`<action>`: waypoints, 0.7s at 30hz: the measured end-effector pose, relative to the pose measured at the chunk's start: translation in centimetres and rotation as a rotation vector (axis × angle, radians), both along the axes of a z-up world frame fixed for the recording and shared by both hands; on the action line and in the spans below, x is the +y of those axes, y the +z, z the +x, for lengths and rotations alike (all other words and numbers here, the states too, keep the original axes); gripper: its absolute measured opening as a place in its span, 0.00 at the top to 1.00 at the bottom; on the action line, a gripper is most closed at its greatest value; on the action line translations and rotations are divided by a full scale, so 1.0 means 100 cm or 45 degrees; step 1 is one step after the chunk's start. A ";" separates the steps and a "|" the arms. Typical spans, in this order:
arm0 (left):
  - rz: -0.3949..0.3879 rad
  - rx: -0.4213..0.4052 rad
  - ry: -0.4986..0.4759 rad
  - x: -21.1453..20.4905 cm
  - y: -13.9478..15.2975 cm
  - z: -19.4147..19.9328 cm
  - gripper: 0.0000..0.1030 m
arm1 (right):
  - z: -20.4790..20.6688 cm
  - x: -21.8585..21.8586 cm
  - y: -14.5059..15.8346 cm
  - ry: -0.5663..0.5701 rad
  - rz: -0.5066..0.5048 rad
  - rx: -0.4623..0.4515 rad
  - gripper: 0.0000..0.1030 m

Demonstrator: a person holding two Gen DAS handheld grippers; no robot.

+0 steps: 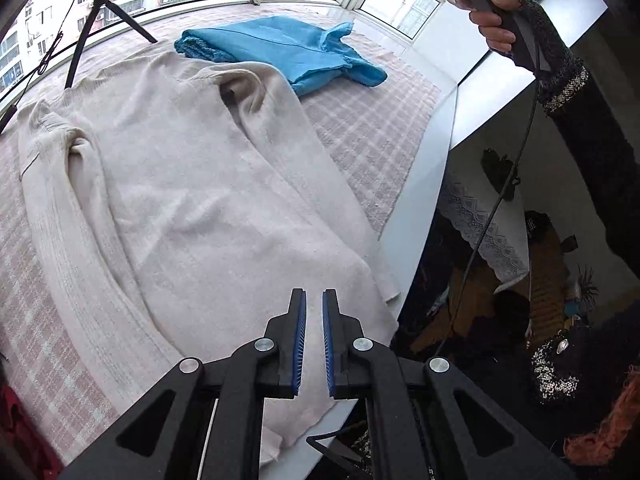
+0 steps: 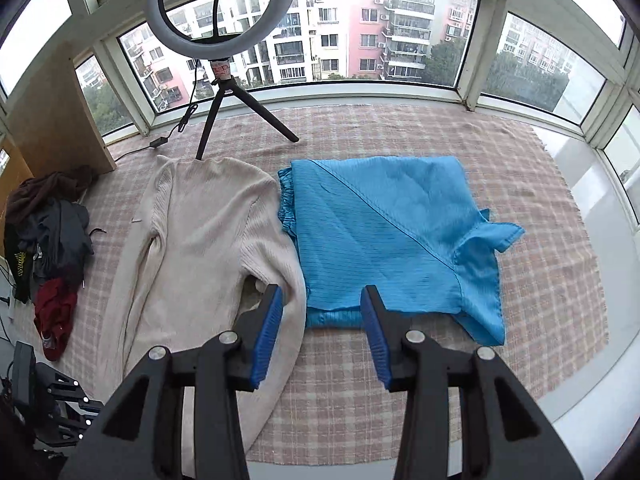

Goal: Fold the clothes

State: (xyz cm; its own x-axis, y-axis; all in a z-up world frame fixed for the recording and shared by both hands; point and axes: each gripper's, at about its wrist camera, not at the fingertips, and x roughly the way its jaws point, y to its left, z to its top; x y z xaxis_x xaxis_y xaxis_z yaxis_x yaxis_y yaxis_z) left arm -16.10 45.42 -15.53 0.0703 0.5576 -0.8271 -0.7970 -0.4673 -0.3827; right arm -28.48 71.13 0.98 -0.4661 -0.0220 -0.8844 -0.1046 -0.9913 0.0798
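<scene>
Your left gripper (image 1: 314, 300) occupies the lower centre of the left wrist view. Its blue pads (image 1: 303, 344) stand almost pressed together, with only a narrow slit between them and nothing pinched. It hangs above the near hem of the cream sweater (image 1: 192, 200), which lies spread across the checked cloth (image 1: 372, 136) and fills the centre of that view.

Your right gripper (image 2: 322, 300) sits at the lower centre of the right wrist view. Its jaws are spread and empty, and they hover over the gap where the sweater's right edge meets the folded blue garment (image 2: 384, 240). The blue garment lies at centre right of that view, just beside the sweater.

In the left wrist view, your right hand (image 1: 496, 20) grips the handle of the right tool at the upper right of the frame.

A ring light on a tripod (image 2: 222, 92) stands behind the sweater at upper left. A pile of dark clothes (image 2: 48, 240) lies at the left edge.
</scene>
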 end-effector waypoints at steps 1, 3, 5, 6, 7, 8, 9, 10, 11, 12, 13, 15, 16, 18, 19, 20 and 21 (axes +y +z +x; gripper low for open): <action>-0.008 0.013 -0.041 0.021 -0.003 0.008 0.90 | 0.005 0.013 -0.007 -0.022 -0.035 -0.012 0.61; -0.058 0.038 -0.087 0.059 -0.014 0.022 0.89 | 0.008 0.029 -0.025 -0.031 -0.057 -0.046 0.61; -0.127 0.060 -0.110 0.089 -0.029 0.032 0.85 | 0.003 0.037 -0.045 -0.009 -0.075 -0.070 0.61; -0.169 0.071 -0.114 0.098 -0.036 0.035 0.84 | 0.000 0.038 -0.054 0.010 -0.099 -0.078 0.61; -0.213 0.082 -0.117 0.106 -0.044 0.038 0.83 | -0.005 0.037 -0.062 0.029 -0.130 -0.079 0.61; -0.258 0.094 -0.120 0.114 -0.052 0.040 0.83 | -0.009 0.036 -0.068 0.046 -0.164 -0.077 0.61; -0.305 0.109 -0.118 0.119 -0.060 0.042 0.83 | -0.014 0.033 -0.075 0.070 -0.202 -0.076 0.61; -0.317 0.127 -0.117 0.121 -0.063 0.043 0.85 | -0.020 0.030 -0.081 0.095 -0.230 -0.076 0.61; -0.316 0.146 -0.117 0.122 -0.064 0.043 0.86 | -0.027 0.025 -0.086 0.118 -0.244 -0.080 0.61; -0.325 0.165 -0.108 0.122 -0.065 0.042 0.95 | -0.035 0.021 -0.092 0.139 -0.246 -0.087 0.61; -0.298 0.127 -0.081 0.120 -0.062 0.040 0.98 | -0.042 0.016 -0.097 0.157 -0.247 -0.097 0.61; -0.213 0.010 -0.019 0.115 -0.051 0.033 0.98 | -0.058 0.010 -0.107 0.190 -0.254 -0.117 0.61; -0.171 -0.048 0.013 0.112 -0.046 0.029 0.98 | -0.065 0.007 -0.112 0.206 -0.254 -0.136 0.61; -0.024 -0.158 0.076 0.103 -0.025 0.023 0.98 | -0.080 0.002 -0.122 0.236 -0.252 -0.172 0.61; 0.095 -0.211 0.095 0.095 -0.006 0.021 0.98 | -0.087 0.000 -0.127 0.252 -0.252 -0.191 0.61; 0.196 -0.249 0.105 0.087 0.012 0.020 0.98 | -0.094 -0.002 -0.132 0.267 -0.251 -0.209 0.61; 0.265 -0.260 0.115 0.080 0.026 0.019 0.98 | -0.101 -0.005 -0.137 0.282 -0.250 -0.228 0.61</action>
State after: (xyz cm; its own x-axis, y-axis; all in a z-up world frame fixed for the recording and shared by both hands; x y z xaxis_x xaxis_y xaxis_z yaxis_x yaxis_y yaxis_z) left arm -14.17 53.39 -12.94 0.1660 0.7250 -0.6685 -0.6524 -0.4276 -0.6257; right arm -38.57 70.66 -12.71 -0.2690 -0.2829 -0.9207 0.0817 -0.9591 0.2709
